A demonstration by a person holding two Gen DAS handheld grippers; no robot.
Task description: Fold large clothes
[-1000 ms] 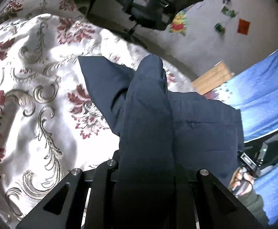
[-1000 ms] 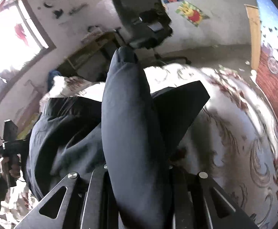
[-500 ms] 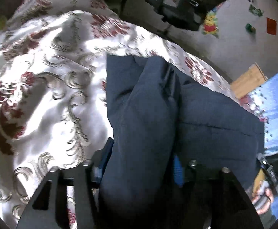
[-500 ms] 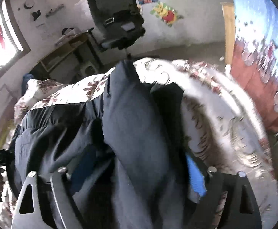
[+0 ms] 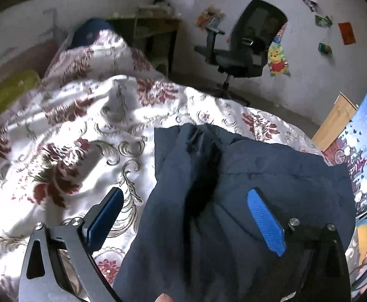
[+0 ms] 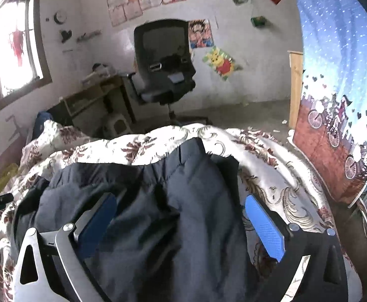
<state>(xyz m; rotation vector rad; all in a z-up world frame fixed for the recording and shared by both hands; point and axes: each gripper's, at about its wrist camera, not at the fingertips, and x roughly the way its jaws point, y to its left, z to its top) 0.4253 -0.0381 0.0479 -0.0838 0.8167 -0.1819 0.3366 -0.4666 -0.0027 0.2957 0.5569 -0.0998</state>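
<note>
Navy padded jacket point(image 5: 233, 201) lying folded on a floral bedspread point(image 5: 70, 151), released, probably so the fold settles flat. Left claw point(image 5: 191, 216) just opened wide, blue pads clear of the cloth running between them toward 12 o'clock. Right claw point(image 6: 180, 216) likewise just opened, gripping nothing. Only in the right view: window point(image 6: 9, 50) at 10 o'clock, jacket's right edge against bedspread.

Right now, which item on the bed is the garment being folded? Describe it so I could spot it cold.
Start at the bed covered by a white quilt with dark red flowers and grey scrolls. On its near part, in front of the black office chair, lies a dark navy garment, padded and stitched, with a raised fold down its middle. It is the only plain dark thing on the patterned quilt.
</note>
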